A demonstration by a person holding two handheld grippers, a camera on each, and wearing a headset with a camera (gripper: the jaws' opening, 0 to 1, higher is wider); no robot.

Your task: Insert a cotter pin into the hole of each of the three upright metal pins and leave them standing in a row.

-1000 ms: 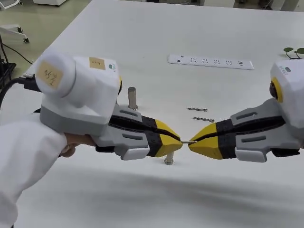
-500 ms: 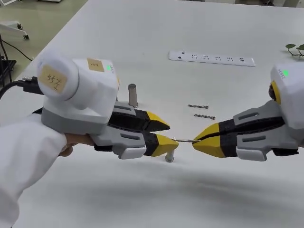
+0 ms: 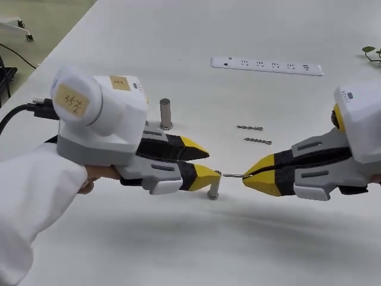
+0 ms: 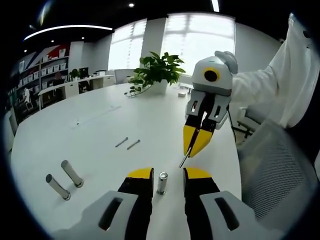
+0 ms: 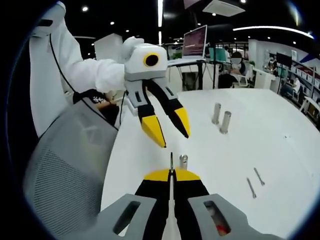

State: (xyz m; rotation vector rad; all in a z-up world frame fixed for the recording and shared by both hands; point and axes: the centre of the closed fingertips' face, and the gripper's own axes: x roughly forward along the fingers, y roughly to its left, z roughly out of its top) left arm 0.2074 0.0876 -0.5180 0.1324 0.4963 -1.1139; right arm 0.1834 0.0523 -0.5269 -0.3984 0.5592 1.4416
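The left claw [image 3: 213, 164] is wide open and holds nothing. In the left gripper view its two jaws stand on either side of the near pin [image 4: 162, 182], with a gap showing on both sides. That pin stands upright on the white counter [image 3: 178, 250], its long axis vertical, near the middle of the head view.

The right claw [image 3: 245, 177] is closed tight on a cotter pin [image 3: 232, 175], gripping one end. The cotter pin's long axis lies level and runs left to right in the head view. Its free end points left at the top of the near pin and is just beside it. We cannot tell whether the tip touches the pin or has reached the hole.

Two more pins [image 4: 65, 180] stand upright side by side, farther off on the left. Two spare cotter pins [image 3: 253, 134] lie flat on the counter beyond the claws, roughly parallel, their long axes running left to right. A power strip [image 3: 268, 65] lies at the far side, well apart from everything else.
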